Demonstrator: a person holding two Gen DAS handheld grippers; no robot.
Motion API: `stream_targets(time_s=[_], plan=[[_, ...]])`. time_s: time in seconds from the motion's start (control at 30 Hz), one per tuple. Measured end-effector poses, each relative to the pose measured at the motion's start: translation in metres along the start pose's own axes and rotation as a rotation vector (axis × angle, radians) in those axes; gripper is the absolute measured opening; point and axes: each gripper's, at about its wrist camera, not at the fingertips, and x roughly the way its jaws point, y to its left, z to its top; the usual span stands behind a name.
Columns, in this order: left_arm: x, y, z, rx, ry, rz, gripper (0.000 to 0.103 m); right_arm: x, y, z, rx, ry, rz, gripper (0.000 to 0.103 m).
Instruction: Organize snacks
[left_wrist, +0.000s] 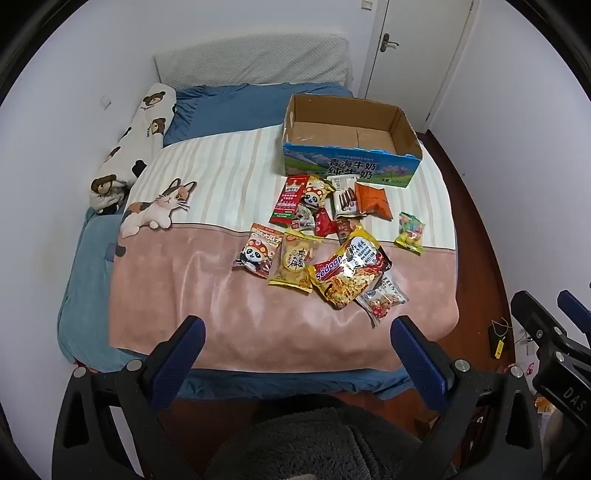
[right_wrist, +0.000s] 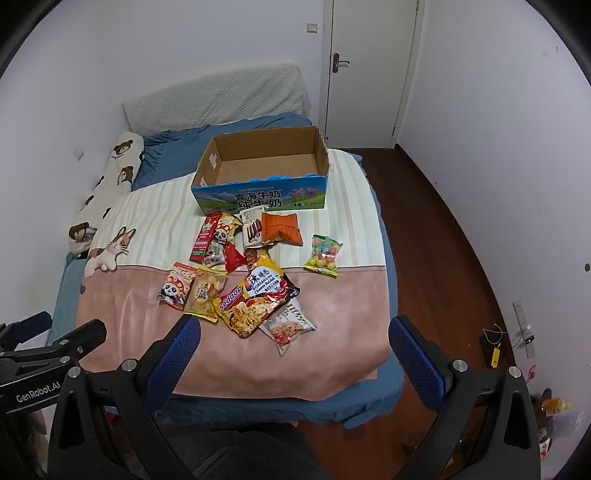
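Note:
Several snack packets lie in a loose pile on the bed blanket (left_wrist: 177, 280): a yellow Sedaap noodle pack (left_wrist: 347, 269) (right_wrist: 255, 302), a panda packet (left_wrist: 255, 254) (right_wrist: 175, 284), an orange bag (left_wrist: 373, 199) (right_wrist: 282, 229) and a candy bag (left_wrist: 410, 232) (right_wrist: 323, 254). An empty open cardboard box (left_wrist: 351, 162) (right_wrist: 258, 195) stands just behind them. My left gripper (left_wrist: 297, 336) is open and empty above the bed's near edge, short of the pile. My right gripper (right_wrist: 293, 338) is open and empty, likewise held back. Each gripper shows at the edge of the other's view.
A bear-print bolster (left_wrist: 136, 147) and a grey pillow (left_wrist: 251, 59) lie at the bed's far left and head. A white door (right_wrist: 369, 66) and wooden floor (right_wrist: 443, 229) are to the right, with small clutter (right_wrist: 495, 350) on the floor.

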Motion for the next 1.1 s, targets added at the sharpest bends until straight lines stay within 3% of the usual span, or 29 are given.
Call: stream_targets(time_s=[1.1], plan=[[-0.008,0.002,0.005,0.002,-0.014,0.008,0.103,-0.006,0.005,0.0,0.016,-0.003,0.017,0.103]])
